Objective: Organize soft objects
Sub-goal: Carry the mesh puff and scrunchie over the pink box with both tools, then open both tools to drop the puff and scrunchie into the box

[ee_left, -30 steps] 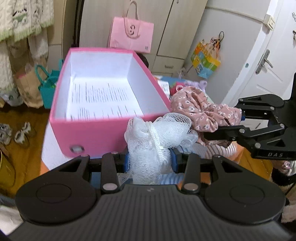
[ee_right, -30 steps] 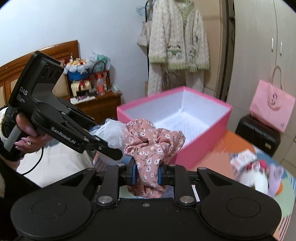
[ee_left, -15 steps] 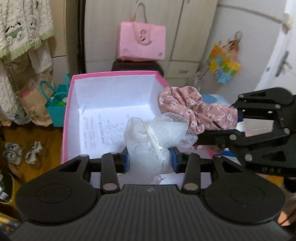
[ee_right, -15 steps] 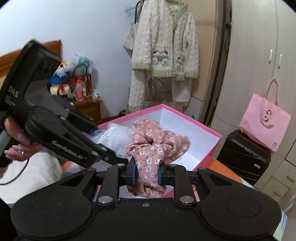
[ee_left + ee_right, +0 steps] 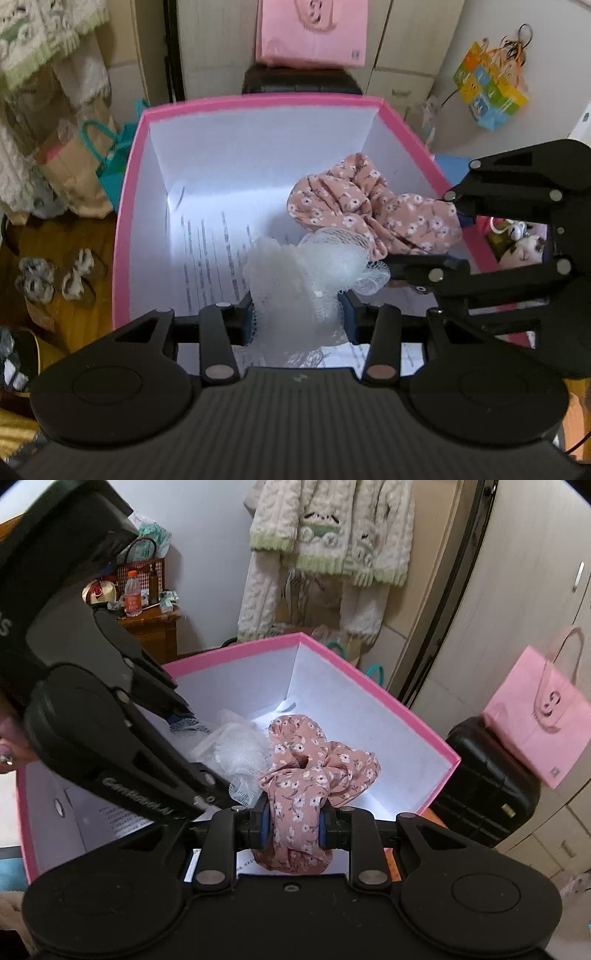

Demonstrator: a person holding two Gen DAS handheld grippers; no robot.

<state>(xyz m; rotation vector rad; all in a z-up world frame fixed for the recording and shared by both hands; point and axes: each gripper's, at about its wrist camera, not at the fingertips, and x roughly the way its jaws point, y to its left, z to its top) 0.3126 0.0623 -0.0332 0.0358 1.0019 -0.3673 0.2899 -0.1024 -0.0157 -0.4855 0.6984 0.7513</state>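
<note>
My left gripper (image 5: 297,317) is shut on a white mesh bath puff (image 5: 306,273) and holds it over the open pink box (image 5: 258,101). My right gripper (image 5: 293,829) is shut on a pink floral scrunchie (image 5: 314,771) and holds it over the same box (image 5: 388,698), right of the puff (image 5: 236,751). The scrunchie also shows in the left wrist view (image 5: 369,206), with the right gripper (image 5: 424,236) reaching in from the right. The box has white inner walls and a printed sheet (image 5: 210,258) on its floor.
A black suitcase (image 5: 484,786) with a pink paper bag (image 5: 543,709) on it stands beyond the box. Knit clothes (image 5: 325,542) hang on the wall. Paper bags (image 5: 92,162) and slippers (image 5: 55,280) lie on the wooden floor at left. Plush toys (image 5: 517,247) sit right of the box.
Both grippers moved forward with their loads, from the box's near side to above its inside. The puff and the scrunchie stay held.
</note>
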